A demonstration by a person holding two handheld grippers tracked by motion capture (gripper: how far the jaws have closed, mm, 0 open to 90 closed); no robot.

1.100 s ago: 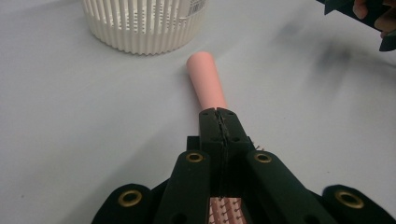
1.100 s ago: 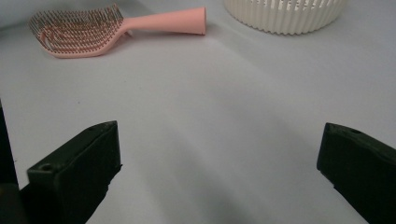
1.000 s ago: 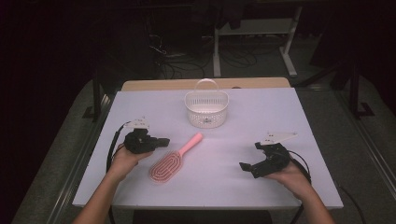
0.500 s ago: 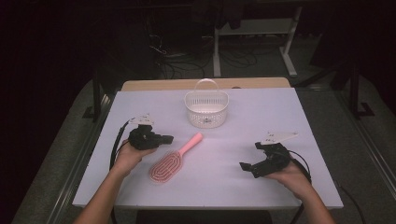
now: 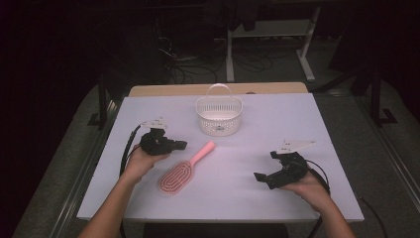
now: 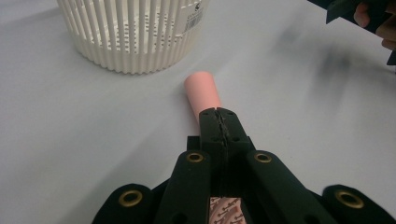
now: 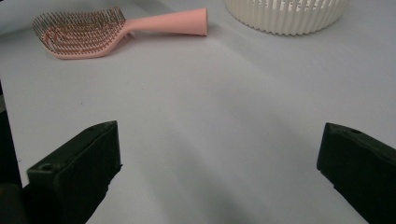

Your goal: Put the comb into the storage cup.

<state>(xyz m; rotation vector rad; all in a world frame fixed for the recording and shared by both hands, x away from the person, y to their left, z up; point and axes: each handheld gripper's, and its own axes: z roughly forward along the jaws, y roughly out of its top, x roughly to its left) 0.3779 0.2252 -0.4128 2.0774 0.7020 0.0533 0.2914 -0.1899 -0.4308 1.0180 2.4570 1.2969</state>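
White table (image 5: 297,114); pink hairbrush (image 5: 184,168) diagonal, handle toward basket (image 5: 219,116).

A round white plastic basket (image 5: 219,119) with thin slats and a handle stands on the pale flat table (image 5: 317,119).

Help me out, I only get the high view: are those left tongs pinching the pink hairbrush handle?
Observer: No. In the left gripper view the left tongs are shut on nothing, toothed edges meeting, with the hairbrush handle poking out beyond their tips.
Operator: And the right tongs?
Observer: The right gripper view shows the right tongs wide open, with bare table between them.
Operator: Anything on the basket?
Observer: A small printed label sits near the rim of the basket.
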